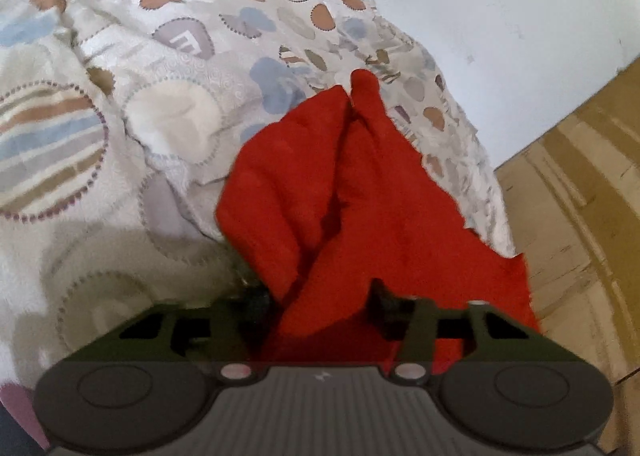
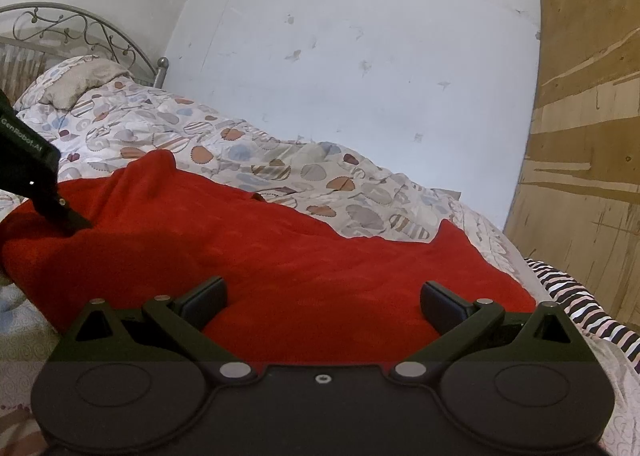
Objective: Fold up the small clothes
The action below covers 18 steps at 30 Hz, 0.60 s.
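Note:
A red knitted garment [image 2: 280, 256] lies spread on the bed. My left gripper [image 1: 320, 304] is shut on the red garment [image 1: 340, 183] and lifts one edge, so the cloth bunches and drapes over its fingers. In the right wrist view the left gripper [image 2: 76, 225] pinches the garment's far left corner. My right gripper [image 2: 322, 302] is open, its two pads [image 2: 204, 298] spread wide just above the garment's near edge, holding nothing.
The bed is covered by a white quilt with brown and blue circle prints [image 2: 248, 147]. A pillow [image 2: 80, 83] and metal headboard [image 2: 80, 31] are at the far left. A white wall [image 2: 360, 75] is behind, a wooden wardrobe [image 2: 580, 155] to the right. Striped fabric [image 2: 576, 296] lies at the bed's right edge.

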Each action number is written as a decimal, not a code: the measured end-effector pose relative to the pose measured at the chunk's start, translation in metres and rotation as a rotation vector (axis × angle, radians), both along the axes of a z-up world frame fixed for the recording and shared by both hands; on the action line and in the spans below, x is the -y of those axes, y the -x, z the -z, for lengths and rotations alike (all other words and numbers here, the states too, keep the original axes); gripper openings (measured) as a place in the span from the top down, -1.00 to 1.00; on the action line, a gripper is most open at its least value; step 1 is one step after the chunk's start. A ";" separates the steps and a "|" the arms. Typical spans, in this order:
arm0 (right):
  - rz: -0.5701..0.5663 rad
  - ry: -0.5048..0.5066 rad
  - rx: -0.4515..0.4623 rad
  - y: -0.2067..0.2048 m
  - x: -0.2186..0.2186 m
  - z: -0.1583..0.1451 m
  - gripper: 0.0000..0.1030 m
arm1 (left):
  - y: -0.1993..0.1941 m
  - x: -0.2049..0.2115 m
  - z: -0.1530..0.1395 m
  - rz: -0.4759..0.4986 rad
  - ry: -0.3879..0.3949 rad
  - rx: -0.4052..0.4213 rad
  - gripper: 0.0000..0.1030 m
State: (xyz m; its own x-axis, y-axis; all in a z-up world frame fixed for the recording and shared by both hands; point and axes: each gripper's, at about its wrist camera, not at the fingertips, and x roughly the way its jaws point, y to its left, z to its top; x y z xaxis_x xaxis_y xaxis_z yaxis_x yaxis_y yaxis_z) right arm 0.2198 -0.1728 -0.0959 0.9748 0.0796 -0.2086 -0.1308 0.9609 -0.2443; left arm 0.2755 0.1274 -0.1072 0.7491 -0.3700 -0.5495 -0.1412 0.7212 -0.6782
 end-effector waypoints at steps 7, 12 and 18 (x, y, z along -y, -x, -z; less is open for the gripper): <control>-0.053 -0.128 -0.087 -0.001 0.028 -0.023 -0.99 | -0.001 0.010 -0.021 0.012 -0.088 0.034 0.41; 0.001 -0.221 -0.142 0.000 0.059 -0.023 -0.99 | 0.001 0.004 -0.020 -0.046 0.000 0.043 0.51; 0.000 -0.254 -0.112 0.012 0.082 -0.033 -0.99 | -0.011 0.033 -0.073 -0.003 -0.150 0.191 0.58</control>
State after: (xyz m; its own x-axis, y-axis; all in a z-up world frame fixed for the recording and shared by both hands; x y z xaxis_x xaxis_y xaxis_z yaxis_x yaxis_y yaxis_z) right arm 0.2076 -0.2551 -0.0629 0.9468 0.1435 -0.2881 -0.1435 0.9894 0.0209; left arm 0.2864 0.0942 -0.0341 0.8456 -0.2924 -0.4466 -0.0234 0.8155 -0.5782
